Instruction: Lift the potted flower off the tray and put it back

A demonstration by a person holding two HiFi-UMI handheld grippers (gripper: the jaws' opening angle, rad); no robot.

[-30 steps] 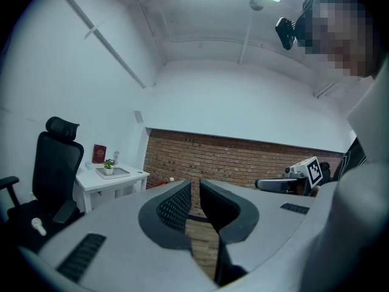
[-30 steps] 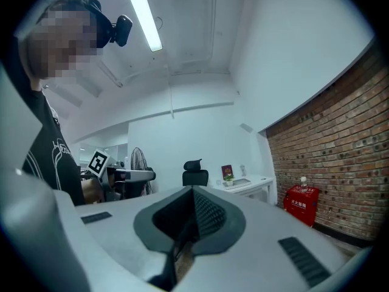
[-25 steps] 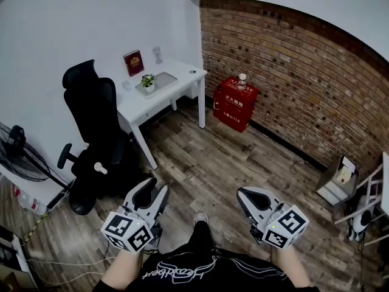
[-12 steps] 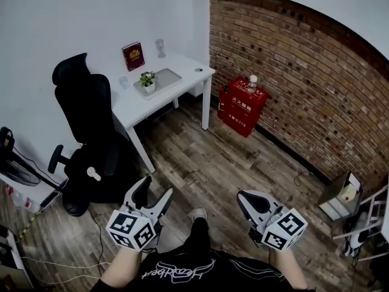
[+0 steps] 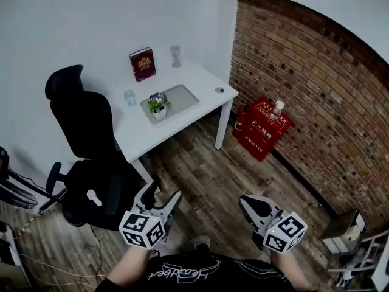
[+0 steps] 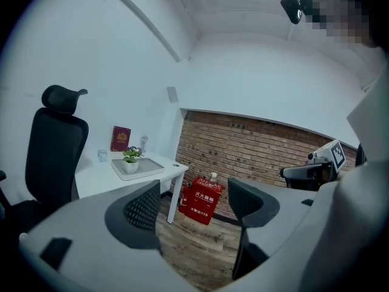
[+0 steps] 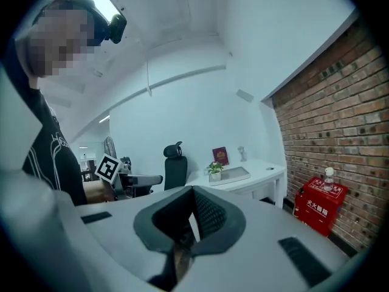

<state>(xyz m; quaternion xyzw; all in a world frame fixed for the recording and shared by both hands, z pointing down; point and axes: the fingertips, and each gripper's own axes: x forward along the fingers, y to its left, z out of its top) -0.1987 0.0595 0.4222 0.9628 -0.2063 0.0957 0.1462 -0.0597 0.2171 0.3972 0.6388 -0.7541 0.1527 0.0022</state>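
The potted flower (image 5: 158,106), a small plant in a white pot, stands at the left end of a grey tray (image 5: 180,97) on the white desk (image 5: 194,75). Both grippers are low in the head view, far short of the desk. My left gripper (image 5: 160,196) is open; its jaws have just been opening and hold nothing. My right gripper (image 5: 247,202) is shut and empty. The left gripper view has the flower (image 6: 130,159) and tray (image 6: 148,168) far beyond the open jaws. In the right gripper view the flower (image 7: 214,170) stands past the closed jaws.
A black office chair (image 5: 85,132) stands left of the desk. A red box (image 5: 264,129) with a bottle on top sits against the brick wall (image 5: 316,84). On the desk are a dark red book (image 5: 142,64), a glass (image 5: 129,97) and a small figurine (image 5: 175,55).
The desk has come nearer and larger in the head view as both grippers travelled toward it. The left jaws have spread apart. The right jaws stay closed.
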